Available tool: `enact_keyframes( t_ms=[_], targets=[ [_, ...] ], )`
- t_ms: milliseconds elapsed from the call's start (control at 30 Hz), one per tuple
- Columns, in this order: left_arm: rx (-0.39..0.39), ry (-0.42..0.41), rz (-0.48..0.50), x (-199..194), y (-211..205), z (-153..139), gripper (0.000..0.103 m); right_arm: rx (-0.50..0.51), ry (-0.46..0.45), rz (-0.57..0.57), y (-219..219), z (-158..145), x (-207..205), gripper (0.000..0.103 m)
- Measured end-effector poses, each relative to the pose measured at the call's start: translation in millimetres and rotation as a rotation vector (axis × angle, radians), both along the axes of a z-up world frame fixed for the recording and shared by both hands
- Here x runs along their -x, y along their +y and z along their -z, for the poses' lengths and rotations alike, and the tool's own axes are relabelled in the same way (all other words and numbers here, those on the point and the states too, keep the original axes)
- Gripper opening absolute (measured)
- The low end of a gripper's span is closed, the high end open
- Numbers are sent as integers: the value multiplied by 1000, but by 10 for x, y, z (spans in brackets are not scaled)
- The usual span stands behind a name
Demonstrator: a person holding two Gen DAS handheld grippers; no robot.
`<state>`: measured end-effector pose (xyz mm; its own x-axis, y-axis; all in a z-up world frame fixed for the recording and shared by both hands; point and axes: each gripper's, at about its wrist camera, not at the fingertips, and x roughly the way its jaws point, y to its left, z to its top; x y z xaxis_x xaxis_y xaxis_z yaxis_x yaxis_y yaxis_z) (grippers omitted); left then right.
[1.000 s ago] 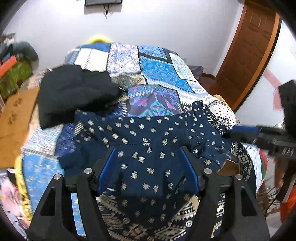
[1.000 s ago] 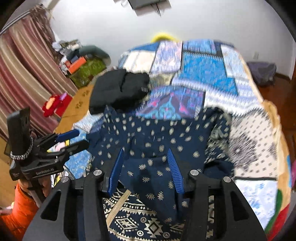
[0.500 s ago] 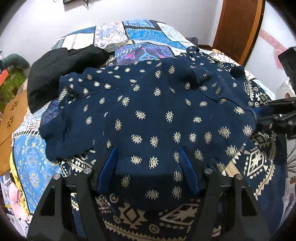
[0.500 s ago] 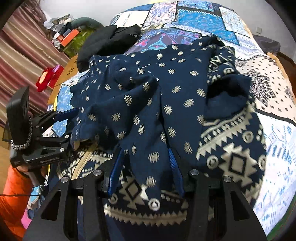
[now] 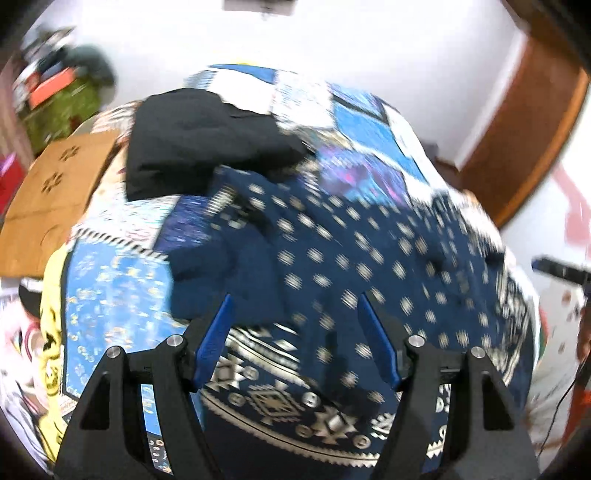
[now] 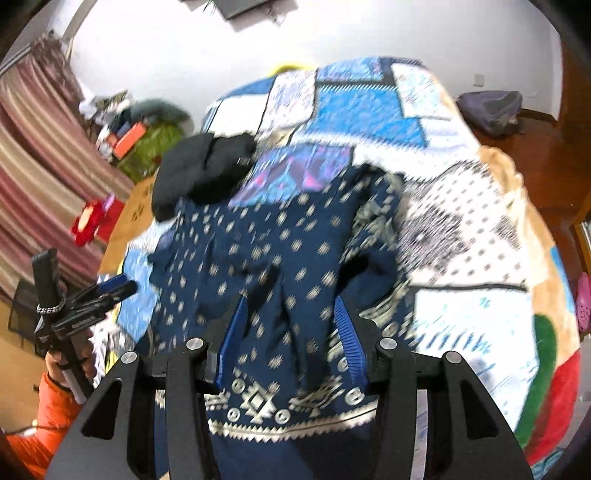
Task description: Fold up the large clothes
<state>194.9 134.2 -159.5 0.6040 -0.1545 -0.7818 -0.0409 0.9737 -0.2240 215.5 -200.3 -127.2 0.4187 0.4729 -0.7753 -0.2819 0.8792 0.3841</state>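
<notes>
Patchwork-quilted bed (image 5: 369, 122) carries navy patterned garment (image 5: 351, 266), black clothing (image 5: 207, 144) at 11 o'clock. Left gripper (image 5: 295, 339), right gripper (image 6: 291, 339) jaws parted over hem, empty. Risk: loose folds bunching, crooked crease.

A bed (image 6: 461, 258) under a patchwork quilt of blue, white and purple squares fills the space ahead of the fingers. Beyond it stands a plain white wall (image 6: 332, 33). Far left of the fingers hangs a striped red-and-cream curtain (image 6: 33, 155), with a cluttered green heap (image 6: 147, 147) at its foot. To the right lies wooden floor (image 6: 535, 147), and a brown wooden door (image 5: 524, 122).
</notes>
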Motion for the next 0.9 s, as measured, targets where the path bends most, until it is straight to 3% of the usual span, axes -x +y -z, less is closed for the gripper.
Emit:
enact_keyframes(
  t_ms=[167,433,567,633,800,900],
  targets=[
    [109,34,-91,-75,454,115,68,-18,-16,80,-161,3,-168,48],
    [297,178,-176,-222,778,784,68,-13,64,146,-318,294,-432,49],
    [323,236,-196,-352,801,1103,68,-18,122,150,-336,489,-578,49],
    [361,223,-189,-417,822,1159,68,-14,139,150,-342,559,-631,49],
    [360,209,-152,-607,801,1162,68,-43,200,139,-345,758,-806,49],
    [307,210,-125,-740,808,1050,68,-78,234,128,-338,842,-903,49]
  ],
)
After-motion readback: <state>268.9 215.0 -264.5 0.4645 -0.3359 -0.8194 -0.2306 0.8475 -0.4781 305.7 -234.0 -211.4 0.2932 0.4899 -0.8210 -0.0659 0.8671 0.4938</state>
